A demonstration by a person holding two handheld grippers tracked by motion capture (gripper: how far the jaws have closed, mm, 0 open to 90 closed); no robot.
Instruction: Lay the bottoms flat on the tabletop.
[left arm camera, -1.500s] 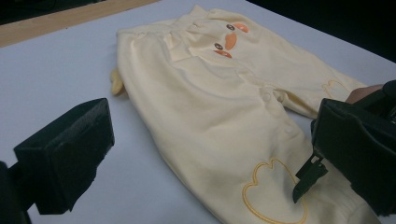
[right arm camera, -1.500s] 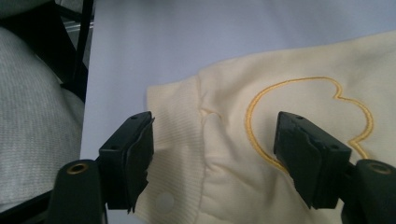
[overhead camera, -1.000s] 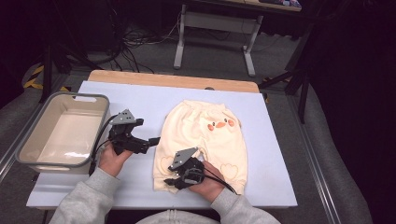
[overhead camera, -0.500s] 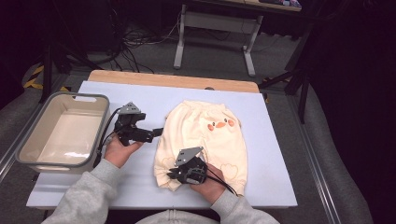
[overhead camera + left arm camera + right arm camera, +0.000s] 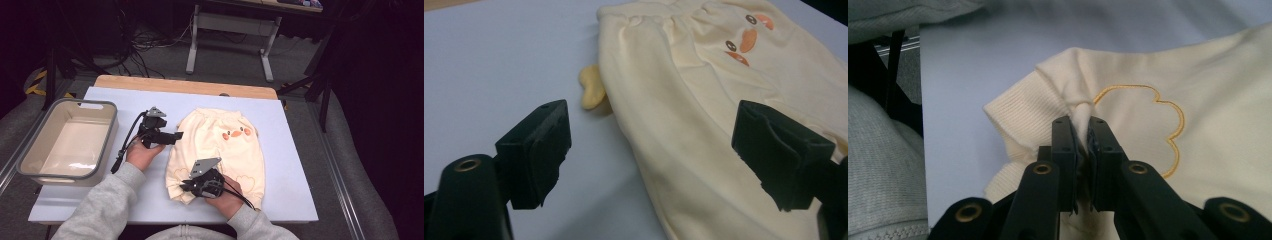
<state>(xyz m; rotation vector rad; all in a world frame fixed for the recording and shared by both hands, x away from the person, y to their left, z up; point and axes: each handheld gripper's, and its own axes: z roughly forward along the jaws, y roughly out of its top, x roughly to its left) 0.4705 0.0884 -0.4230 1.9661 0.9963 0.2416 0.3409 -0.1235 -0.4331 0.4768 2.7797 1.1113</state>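
Observation:
Cream baby pants (image 5: 225, 145) with an orange duck face lie flat on the white table (image 5: 125, 105). My left gripper (image 5: 177, 136) hovers at the pants' left edge near the waist. In the left gripper view its jaws (image 5: 651, 150) stand wide apart and have just been closing a little, with the pants' edge (image 5: 704, 100) below and between them, untouched by the pads. My right gripper (image 5: 186, 186) is at the near left leg cuff. In the right gripper view it (image 5: 1080, 125) is shut on a pinched fold of the cuff fabric (image 5: 1023, 110), beside an embroidered outline.
A grey plastic bin (image 5: 30, 165) stands at the table's left side, close to my left forearm. A small yellow tab (image 5: 591, 90) sticks out from the pants' left edge. The table's wooden far edge (image 5: 185, 86) lies behind, with desk legs beyond it.
My left gripper has moved right, up to the pants' left edge. The right gripper has shut on the leg cuff and bunched it.

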